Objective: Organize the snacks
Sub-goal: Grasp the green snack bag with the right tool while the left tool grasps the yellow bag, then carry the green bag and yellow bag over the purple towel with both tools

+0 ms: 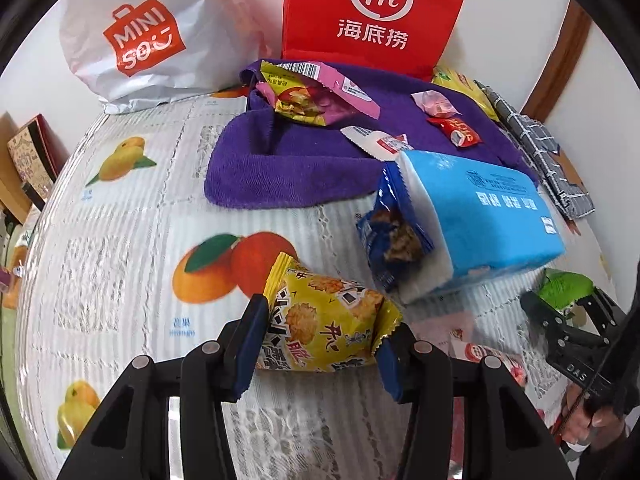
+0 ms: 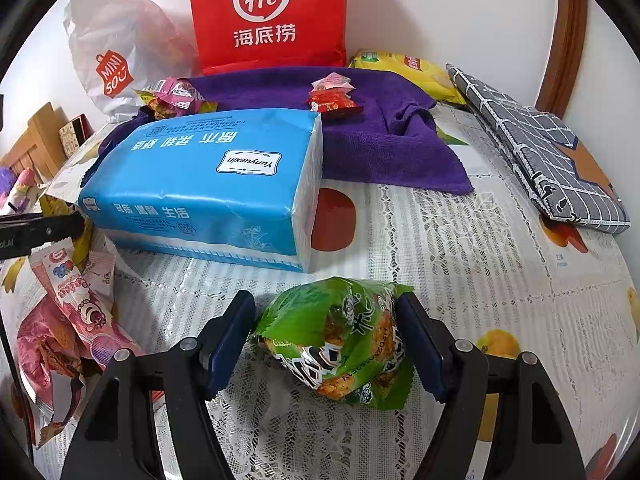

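The left hand-held gripper (image 1: 316,352) was closed on a yellow snack packet (image 1: 324,328) at the bottom centre of the left wrist view; both blue pads pressed the packet's sides, and the packet was held tilted above the bench (image 1: 120,240) with its fruit-print cover. Just right of it lay a blue snack packet (image 1: 394,236), touching the end of a blue tissue pack (image 1: 488,220).

In the right wrist view the right hand-held gripper (image 2: 326,340) was at the bottom centre with a green snack packet (image 2: 340,336) between its jaws. The right pad touched the packet's edge, the left pad stood a little apart from it — so whether it really gripped I could not tell. The packet seemed to rest on the bench cover.

Behind the tissue pack a purple towel (image 1: 280,168) was spread in the upper middle, and on it lay a yellow-pink packet (image 1: 316,96), a pink candy (image 1: 434,104) and a red candy (image 1: 460,132). At the back stood a red paper bag (image 1: 372,12) and, to its left, a white plastic bag (image 1: 144,36). Pink wrappers (image 2: 68,320) lay at the lower left of the right wrist view.
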`<state>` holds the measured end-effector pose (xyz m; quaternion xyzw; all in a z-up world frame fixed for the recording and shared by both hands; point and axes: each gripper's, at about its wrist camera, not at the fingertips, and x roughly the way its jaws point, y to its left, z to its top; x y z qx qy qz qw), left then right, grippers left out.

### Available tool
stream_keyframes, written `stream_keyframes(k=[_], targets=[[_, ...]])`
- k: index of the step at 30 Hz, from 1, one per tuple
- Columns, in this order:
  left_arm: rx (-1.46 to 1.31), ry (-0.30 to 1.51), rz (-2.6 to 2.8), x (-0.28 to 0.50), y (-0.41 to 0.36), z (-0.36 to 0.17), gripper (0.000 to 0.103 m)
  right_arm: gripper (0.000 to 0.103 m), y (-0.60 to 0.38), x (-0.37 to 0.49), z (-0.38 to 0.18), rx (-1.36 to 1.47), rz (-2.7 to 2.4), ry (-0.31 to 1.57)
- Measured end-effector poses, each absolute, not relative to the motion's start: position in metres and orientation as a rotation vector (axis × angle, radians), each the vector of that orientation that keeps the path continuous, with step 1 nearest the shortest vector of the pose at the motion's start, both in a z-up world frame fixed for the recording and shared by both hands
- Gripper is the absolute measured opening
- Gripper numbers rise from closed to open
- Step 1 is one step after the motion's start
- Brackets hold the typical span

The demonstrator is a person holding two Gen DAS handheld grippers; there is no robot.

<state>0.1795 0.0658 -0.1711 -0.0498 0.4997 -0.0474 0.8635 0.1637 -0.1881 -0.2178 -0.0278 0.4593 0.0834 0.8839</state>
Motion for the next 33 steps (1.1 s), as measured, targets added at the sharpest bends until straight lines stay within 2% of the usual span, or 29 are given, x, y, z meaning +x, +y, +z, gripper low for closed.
stream_keyframes(k=[6,9,11,14,17,19,21,24,29,33], targets=[[-0.129,1.036,-0.126,0.156,0.07,-0.171,0.048,0.075,-0.189,0.164,-0.218,-0.056,0.176,0.957],[-0.126,1.008,-0.125,0.151,0.07,-0.173,0.05,0.085,-0.187,0.165,-0.22,-0.06,0.197,0.967],[-0.127,1.004,-0.129,0.152,0.07,-0.174,0.052,0.087,-0.185,0.164,-0.22,-0.073,0.205,0.97],[-0.133,1.017,-0.12,0.156,0.07,-0.177,0.056,0.087,-0.186,0.163,-0.219,-0.066,0.208,0.97],[-0.148,1.016,-0.113,0.158,0.07,-0.178,0.054,0.087,-0.187,0.162,-0.218,-0.065,0.206,0.97],[-0.142,1.017,-0.113,0.158,0.069,-0.177,0.053,0.085,-0.187,0.16,-0.218,-0.068,0.203,0.97],[-0.135,1.017,-0.116,0.157,0.067,-0.176,0.051,0.076,-0.187,0.158,-0.216,-0.076,0.2,0.967],[-0.142,1.024,-0.124,0.156,0.066,-0.173,0.051,0.07,-0.188,0.154,-0.213,-0.079,0.202,0.965],[-0.134,1.014,-0.125,0.148,0.063,-0.164,0.051,0.062,-0.191,0.144,-0.206,-0.06,0.194,0.961],[-0.149,1.01,-0.123,0.141,0.065,-0.155,0.051,0.061,-0.195,0.136,-0.198,-0.038,0.187,0.951]])
